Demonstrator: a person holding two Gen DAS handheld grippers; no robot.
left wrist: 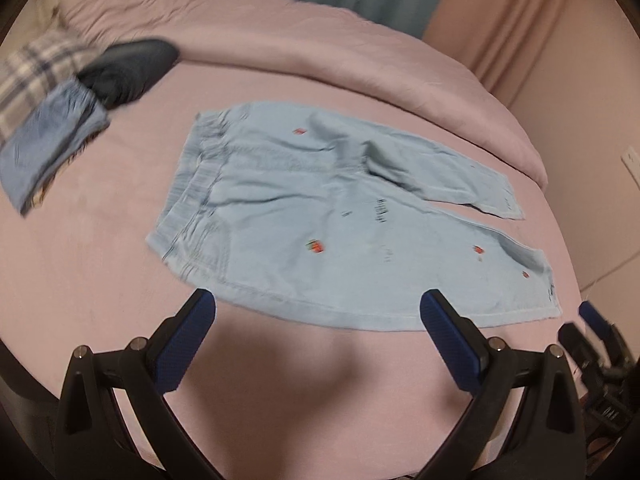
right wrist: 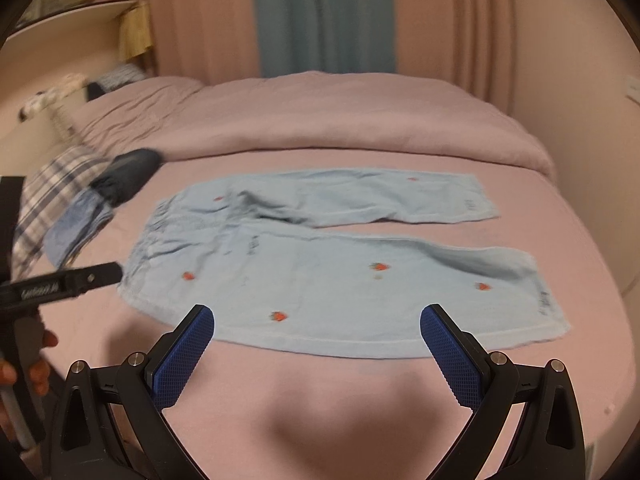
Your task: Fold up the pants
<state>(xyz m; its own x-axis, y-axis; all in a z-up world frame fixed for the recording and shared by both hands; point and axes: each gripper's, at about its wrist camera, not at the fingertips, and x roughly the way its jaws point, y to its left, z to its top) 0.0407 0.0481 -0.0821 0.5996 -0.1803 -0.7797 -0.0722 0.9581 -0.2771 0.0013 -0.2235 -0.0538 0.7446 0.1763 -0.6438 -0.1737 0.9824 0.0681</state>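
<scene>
A pair of light blue pants (left wrist: pixel 340 216) lies spread flat on the pink bed sheet (left wrist: pixel 100 260), waistband toward the left and both legs stretched out to the right with a narrow gap between them near the hems. Small red strawberry prints (right wrist: pixel 379 267) dot the fabric, and the cloth is creased around the seat. The left gripper (left wrist: pixel 318 308) hangs just above the near edge of the pants with its blue pads (left wrist: pixel 182 344) spread wide and nothing between them. The right gripper (right wrist: pixel 316 320) is likewise wide apart and empty, poised over the near edge of the closer leg, not touching it as far as I can see. In the right wrist view, the left tool shows at the left edge with a hand (right wrist: pixel 24 364) wrapped around its handle. Off to the left of the pants sits a small heap of clothes: a folded blue piece (left wrist: pixel 44 152), a dark garment (left wrist: pixel 124 68) partly on top of it, and a plaid cloth (left wrist: pixel 28 76) behind. A rumpled pink duvet (left wrist: pixel 320 48) is pushed back along the far side of the bed, with pink and blue curtains (right wrist: pixel 324 16) behind it.
</scene>
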